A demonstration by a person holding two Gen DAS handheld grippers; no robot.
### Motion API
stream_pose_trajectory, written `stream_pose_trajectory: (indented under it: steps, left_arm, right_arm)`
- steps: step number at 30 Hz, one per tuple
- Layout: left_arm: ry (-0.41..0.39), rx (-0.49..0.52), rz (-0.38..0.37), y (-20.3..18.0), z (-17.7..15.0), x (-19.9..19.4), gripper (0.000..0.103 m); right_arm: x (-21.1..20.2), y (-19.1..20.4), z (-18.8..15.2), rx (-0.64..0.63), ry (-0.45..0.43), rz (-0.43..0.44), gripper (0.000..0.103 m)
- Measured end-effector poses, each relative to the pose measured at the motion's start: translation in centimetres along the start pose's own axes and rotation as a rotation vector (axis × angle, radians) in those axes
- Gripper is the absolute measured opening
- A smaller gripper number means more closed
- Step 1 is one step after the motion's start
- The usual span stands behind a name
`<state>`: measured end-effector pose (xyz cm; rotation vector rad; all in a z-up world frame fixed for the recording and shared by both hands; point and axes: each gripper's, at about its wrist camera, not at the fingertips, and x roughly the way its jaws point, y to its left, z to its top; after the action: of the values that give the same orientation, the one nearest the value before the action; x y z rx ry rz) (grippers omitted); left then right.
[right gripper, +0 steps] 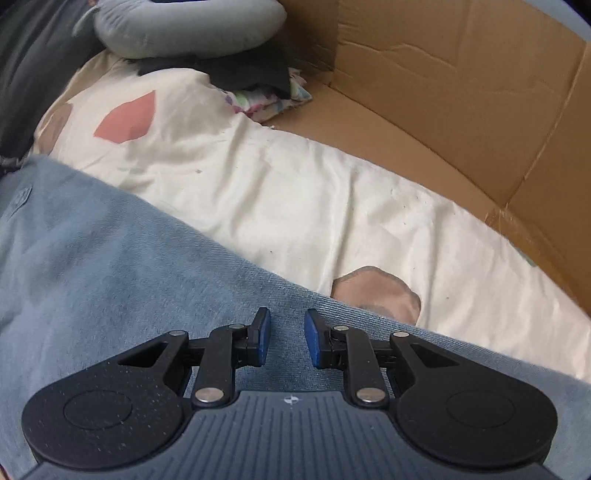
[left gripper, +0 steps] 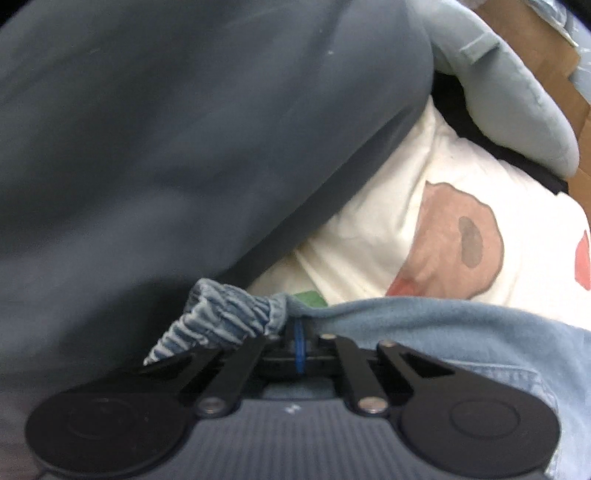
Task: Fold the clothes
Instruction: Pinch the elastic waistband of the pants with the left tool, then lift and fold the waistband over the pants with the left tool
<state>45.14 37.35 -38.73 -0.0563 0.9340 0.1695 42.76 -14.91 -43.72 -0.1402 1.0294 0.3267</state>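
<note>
The left gripper point(left gripper: 300, 343) has its jaws drawn fully together, the two blue pads meeting in a thin line at the centre of the left wrist view. A gathered, ribbed band of pale denim point(left gripper: 229, 321) bunches against the closed fingers at about ten o'clock from the fingertips; whether any cloth is actually pinched between the pads cannot be told, since the fabric hides the tips. The light blue denim garment point(left gripper: 424, 332) spreads from the fingers toward three o'clock, lying over a cream sheet point(left gripper: 369, 236) printed with brown, red and green shapes. A broad sweep of dark grey-blue cloth point(left gripper: 166, 147) fills the view from nine to twelve o'clock, blurred. At one o'clock a pale blue cushion point(left gripper: 517, 107) rests on something black, with brown cardboard point(left gripper: 535, 55) beyond it.

In the right wrist view the right gripper point(right gripper: 286, 345) stands narrowly parted, its blue pads point(right gripper: 263, 341) facing each other with a clear gap and nothing between them. It hangs just over the same denim garment point(right gripper: 129, 277), which covers the frame from six round to nine o'clock. The cream sheet point(right gripper: 295, 192) runs from ten o'clock across to three, and a brown printed patch point(right gripper: 376, 295) sits at one o'clock from the fingertips, just beside the denim's edge. The cardboard box wall point(right gripper: 461, 92) rises at one to two o'clock. The pale cushion point(right gripper: 184, 26) lies at eleven o'clock, with dark cloth and a small patterned fabric point(right gripper: 266, 99) under it.
</note>
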Motion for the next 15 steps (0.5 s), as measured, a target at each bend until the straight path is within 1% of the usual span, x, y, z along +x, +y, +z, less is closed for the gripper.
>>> stream_pose_trajectory:
  steps: [2,4,6,8,10,11,14,15]
  left_arm:
    - [0.003,-0.035,-0.015,0.3,0.5,-0.6,0.003]
    - [-0.01,-0.081,-0.05,1.0,0.8,-1.9,0.003]
    - [-0.028,-0.105,-0.079,1.6,0.8,-3.7,0.007]
    - [-0.044,-0.096,-0.087,2.0,0.5,-5.8,0.007]
    - [-0.047,-0.086,-0.104,2.1,0.2,-7.5,0.007]
    - [-0.045,-0.08,-0.114,2.1,0.0,-8.2,0.009]
    - [-0.031,-0.056,-0.139,1.8,-0.8,-9.9,0.022]
    - [-0.024,-0.048,-0.144,1.7,-1.0,-10.1,0.022]
  right_arm:
    - [0.2,-0.1,0.4,0.025,0.012,-0.004,0.027]
    - [0.1,0.0,0.8,0.038,0.027,-0.013,0.027]
    - [-0.4,0.2,1.0,0.04,0.025,-0.009,0.027]
    - [-1.1,0.4,1.3,0.041,0.019,-0.002,0.027]
    - [-1.9,0.6,1.3,0.042,0.011,0.013,0.027]
    - [-2.3,0.7,1.3,0.045,0.011,0.016,0.027]
    - [-3.6,1.0,1.1,0.057,0.013,0.02,0.028]
    - [-4.0,1.0,1.1,0.061,0.013,0.022,0.028]
